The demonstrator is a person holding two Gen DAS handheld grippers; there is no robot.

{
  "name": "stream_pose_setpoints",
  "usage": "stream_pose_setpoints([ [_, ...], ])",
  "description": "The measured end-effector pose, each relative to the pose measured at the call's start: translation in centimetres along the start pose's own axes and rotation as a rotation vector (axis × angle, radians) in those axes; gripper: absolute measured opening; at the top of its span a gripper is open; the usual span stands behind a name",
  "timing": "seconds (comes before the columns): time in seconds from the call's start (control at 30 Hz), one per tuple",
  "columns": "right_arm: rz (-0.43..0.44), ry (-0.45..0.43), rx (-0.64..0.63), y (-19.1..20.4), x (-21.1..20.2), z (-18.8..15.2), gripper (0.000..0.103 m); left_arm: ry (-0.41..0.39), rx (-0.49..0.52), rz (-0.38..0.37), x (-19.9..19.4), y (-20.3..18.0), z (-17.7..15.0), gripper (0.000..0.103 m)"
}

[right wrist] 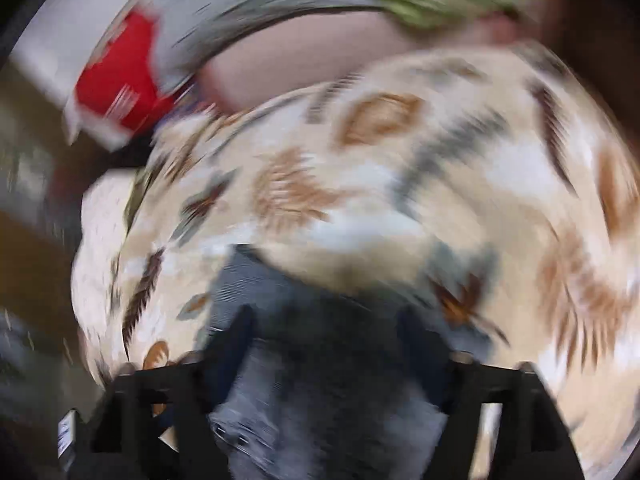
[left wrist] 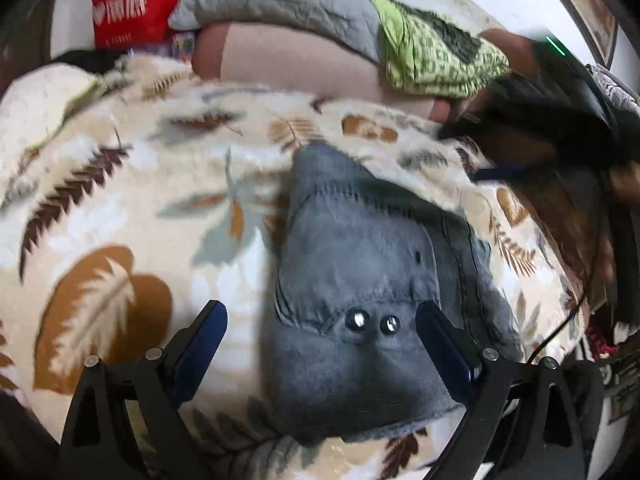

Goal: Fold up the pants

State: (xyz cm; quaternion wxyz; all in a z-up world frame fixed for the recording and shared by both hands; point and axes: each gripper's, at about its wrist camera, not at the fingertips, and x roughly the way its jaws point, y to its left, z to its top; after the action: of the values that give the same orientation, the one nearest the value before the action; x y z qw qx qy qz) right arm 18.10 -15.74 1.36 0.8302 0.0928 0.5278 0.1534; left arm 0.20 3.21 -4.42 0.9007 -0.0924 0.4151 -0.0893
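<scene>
folded grey denim pants (left wrist: 360, 280) mid leaf-print fleece blanket (left wrist: 120, 208), left gripper (left wrist: 322, 320) jaws spread wide over waistband studs, right gripper (right wrist: 326, 330) blurred, jaws apart above the denim

We are in a home, most likely a bedroom. We see a bed spread with a fleecy cream blanket (left wrist: 132, 184) printed with brown and grey feathers and leaves. Toward twelve o'clock lies a grey quilted pillow (left wrist: 280, 0) on a beige sheet (left wrist: 288, 60), with a crumpled green patterned cloth (left wrist: 436, 60) at one o'clock. At eleven o'clock stands a red bag (left wrist: 132, 4) with white lettering.
</scene>
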Motion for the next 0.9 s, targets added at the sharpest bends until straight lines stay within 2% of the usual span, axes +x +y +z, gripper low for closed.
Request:
stream_pose_setpoints([
  [0.03, -0.011, 0.033, -0.086, 2.4, 1.1, 1.2, 0.082, 0.034, 0.011, 0.007, 0.8, 0.0, -0.2, 0.096],
  [0.1, -0.027, 0.125, -0.191, 5.2, 3.7, 2.9, 0.082, 0.126, 0.009, 0.006, 2.6, 0.2, -1.0, 0.096],
  [0.13, -0.043, 0.178, -0.227, 6.6, 5.6, 3.8, 0.082, 0.148, -0.007, -0.003, 3.3, 0.5, -1.5, 0.096],
  [0.23, -0.09, 0.297, -0.277, 8.9, 9.7, 5.2, 0.082, 0.135, -0.001, -0.028, 3.3, 0.9, -1.4, 0.096],
  [0.3, -0.107, 0.37, -0.295, 9.3, 11.8, 5.0, 0.082, 0.135, -0.002, -0.035, 3.4, 1.0, -1.5, 0.096],
  [0.33, -0.123, 0.402, -0.311, 9.3, 12.6, 4.8, 0.076, 0.131, 0.001, -0.038, 3.4, 1.0, -1.6, 0.096],
  [0.37, -0.134, 0.422, -0.318, 9.3, 13.0, 4.6, 0.034, 0.132, 0.001, -0.04, 3.5, 1.1, -1.4, 0.096],
  [0.4, -0.127, 0.478, -0.315, 9.3, 13.8, 4.3, 0.015, 0.133, -0.001, -0.043, 3.5, 1.1, -1.4, 0.096],
  [0.5, -0.178, 0.459, -0.376, 10.3, 13.9, 3.9, 0.013, 0.136, -0.001, -0.052, 3.5, 1.3, -1.4, 0.096],
  [0.57, -0.194, 0.412, -0.359, 10.2, 13.9, 4.2, 0.013, 0.136, -0.002, -0.052, 3.5, 1.2, -1.4, 0.096],
  [0.7, -0.215, 0.372, -0.351, 10.8, 14.1, 4.1, 0.013, 0.132, -0.002, -0.051, 3.4, 1.2, -1.6, 0.096],
  [0.77, -0.232, 0.296, -0.32, 10.6, 13.5, 4.4, 0.012, 0.129, 0.004, -0.047, 3.3, 1.1, -1.7, 0.097],
  [0.8, -0.231, 0.213, -0.287, 10.1, 12.3, 5.1, 0.013, 0.126, 0.007, -0.045, 3.3, 1.0, -1.7, 0.097],
  [0.9, -0.178, 0.062, -0.175, 8.4, 8.2, 6.1, 0.014, 0.124, -0.001, -0.052, 3.2, 1.1, -1.8, 0.097],
])
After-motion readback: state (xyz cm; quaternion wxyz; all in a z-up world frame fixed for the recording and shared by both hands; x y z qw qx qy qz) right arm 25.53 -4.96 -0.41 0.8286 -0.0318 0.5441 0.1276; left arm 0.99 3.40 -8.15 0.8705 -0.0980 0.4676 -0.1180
